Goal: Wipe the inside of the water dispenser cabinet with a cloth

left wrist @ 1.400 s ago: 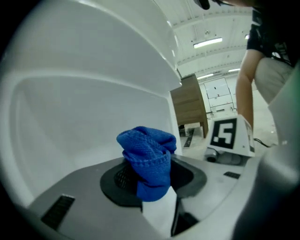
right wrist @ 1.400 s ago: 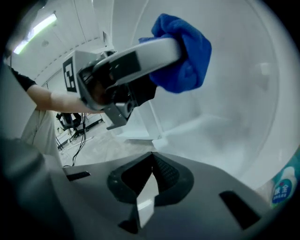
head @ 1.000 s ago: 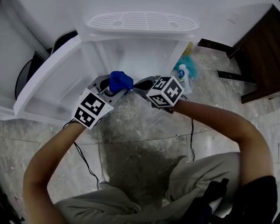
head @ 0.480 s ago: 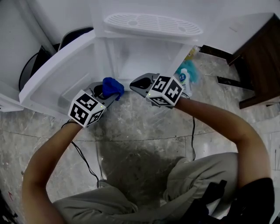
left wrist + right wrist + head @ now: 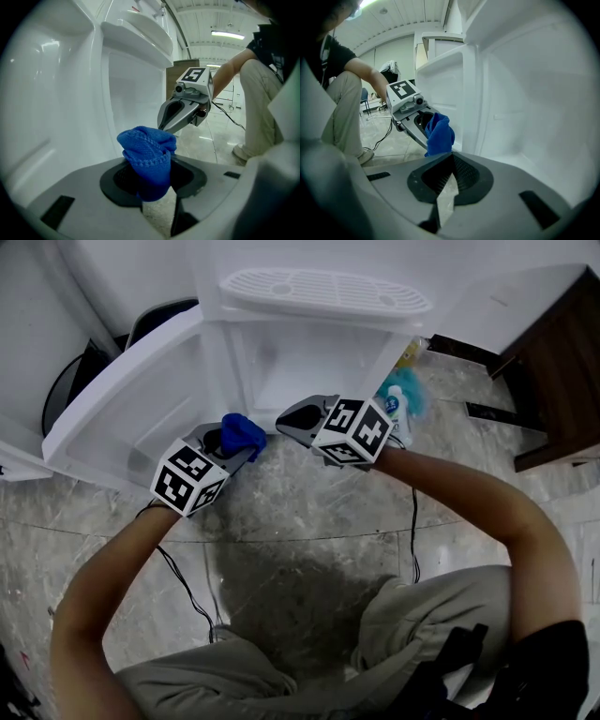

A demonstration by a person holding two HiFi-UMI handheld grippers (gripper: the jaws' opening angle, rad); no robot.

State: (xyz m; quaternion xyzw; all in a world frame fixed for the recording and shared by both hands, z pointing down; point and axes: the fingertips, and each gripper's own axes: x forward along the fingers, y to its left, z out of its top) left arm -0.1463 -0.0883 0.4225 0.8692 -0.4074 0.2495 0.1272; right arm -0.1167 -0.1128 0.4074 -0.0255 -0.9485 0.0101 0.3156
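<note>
Two grippers, one cloth. The left gripper [image 5: 246,444] clamps the bunched blue cloth [image 5: 240,430] just outside the cabinet's [image 5: 300,362] bottom front edge, by its one open door [image 5: 122,418]. The right gripper [image 5: 286,418] is closed and empty, its tip beside the cloth. Only the head view shows the single bottle [image 5: 394,404] at the cabinet's right.

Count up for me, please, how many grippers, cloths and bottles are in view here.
Grippers: 2, the left gripper and the right gripper
Cloths: 1, the blue cloth, held in the left gripper's jaws
Bottles: 1, the white bottle
Total: 4
</note>
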